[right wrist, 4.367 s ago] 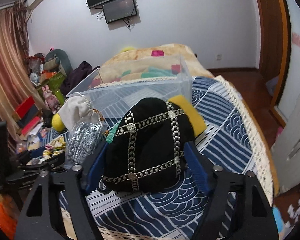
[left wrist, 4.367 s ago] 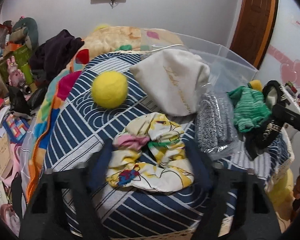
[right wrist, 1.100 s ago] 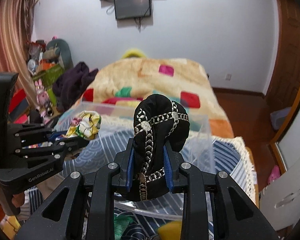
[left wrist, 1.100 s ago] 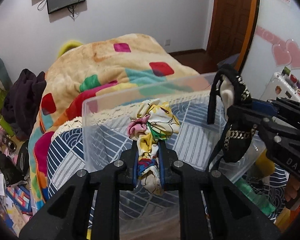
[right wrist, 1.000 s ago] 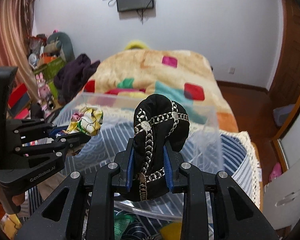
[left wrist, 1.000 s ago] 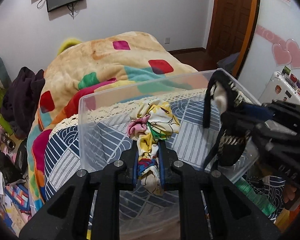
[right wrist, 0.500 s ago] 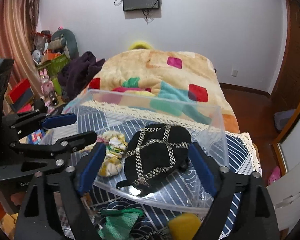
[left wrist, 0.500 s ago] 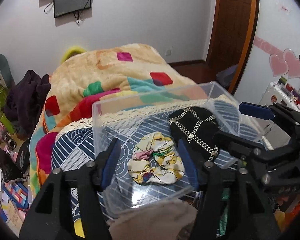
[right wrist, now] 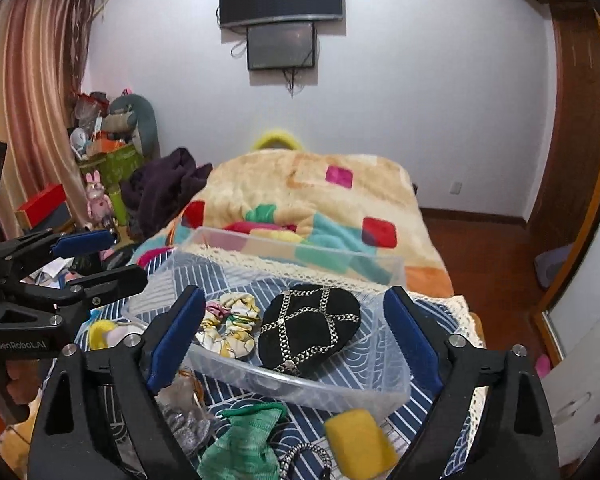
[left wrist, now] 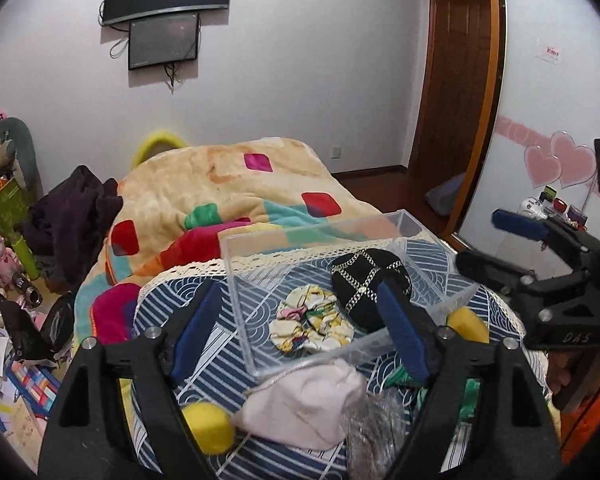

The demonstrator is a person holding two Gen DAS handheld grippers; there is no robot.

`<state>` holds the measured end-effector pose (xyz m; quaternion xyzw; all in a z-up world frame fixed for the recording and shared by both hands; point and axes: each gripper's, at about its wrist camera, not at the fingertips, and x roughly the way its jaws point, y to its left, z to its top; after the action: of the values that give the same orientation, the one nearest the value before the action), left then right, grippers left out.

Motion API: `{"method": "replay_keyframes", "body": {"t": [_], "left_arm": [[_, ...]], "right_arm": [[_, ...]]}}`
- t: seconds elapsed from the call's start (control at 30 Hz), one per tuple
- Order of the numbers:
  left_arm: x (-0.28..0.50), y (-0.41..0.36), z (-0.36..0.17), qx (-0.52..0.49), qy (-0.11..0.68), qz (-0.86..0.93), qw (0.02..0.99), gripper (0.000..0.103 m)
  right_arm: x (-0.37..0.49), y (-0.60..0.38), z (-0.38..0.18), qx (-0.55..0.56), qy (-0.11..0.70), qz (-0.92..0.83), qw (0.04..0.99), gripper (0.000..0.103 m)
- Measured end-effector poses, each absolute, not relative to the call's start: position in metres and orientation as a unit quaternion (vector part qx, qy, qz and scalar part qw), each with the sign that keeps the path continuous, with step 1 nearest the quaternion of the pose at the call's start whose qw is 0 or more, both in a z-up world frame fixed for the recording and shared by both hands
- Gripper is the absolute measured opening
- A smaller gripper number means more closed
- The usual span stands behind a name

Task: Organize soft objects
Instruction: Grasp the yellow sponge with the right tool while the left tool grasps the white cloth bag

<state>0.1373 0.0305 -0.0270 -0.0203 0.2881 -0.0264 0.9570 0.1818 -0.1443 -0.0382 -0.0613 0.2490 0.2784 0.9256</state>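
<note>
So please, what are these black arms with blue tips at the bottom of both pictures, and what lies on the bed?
They are hand-held grippers; a person holds one in each hand, each with its own camera looking along its fingers. One picture is from the left gripper, the other from the right gripper. Both are open and hold nothing. On the striped bed cover stands a clear box containing a flowered scrunchie and a black hat with chains. Outside it lie a green cloth, a yellow sponge and a yellow ball.
</note>
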Motion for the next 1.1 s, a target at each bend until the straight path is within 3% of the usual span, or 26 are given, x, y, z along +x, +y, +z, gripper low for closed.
{"method": "replay_keyframes", "body": {"t": [0.27,0.77,1.03,1.1], "left_arm": [[0.117,0.029,-0.060,-0.015,0.315,-0.023,0.949,0.087],[0.121,0.031,-0.113,-0.042,0.372,-0.018,0.927,0.087],[0.138,0.023,-0.126,-0.039,0.390,-0.030,0.920,0.086],[0.139,0.023,-0.129,-0.046,0.393,-0.037,0.917,0.078]], "right_arm": [[0.163,-0.161,-0.046,-0.064,0.232,0.258,0.936,0.096],[0.163,-0.193,-0.121,-0.059,0.324,0.210,0.920,0.095],[0.173,-0.201,-0.139,-0.052,0.355,0.211,0.909,0.061],[0.172,-0.202,-0.141,-0.052,0.360,0.214,0.907,0.052]]}}
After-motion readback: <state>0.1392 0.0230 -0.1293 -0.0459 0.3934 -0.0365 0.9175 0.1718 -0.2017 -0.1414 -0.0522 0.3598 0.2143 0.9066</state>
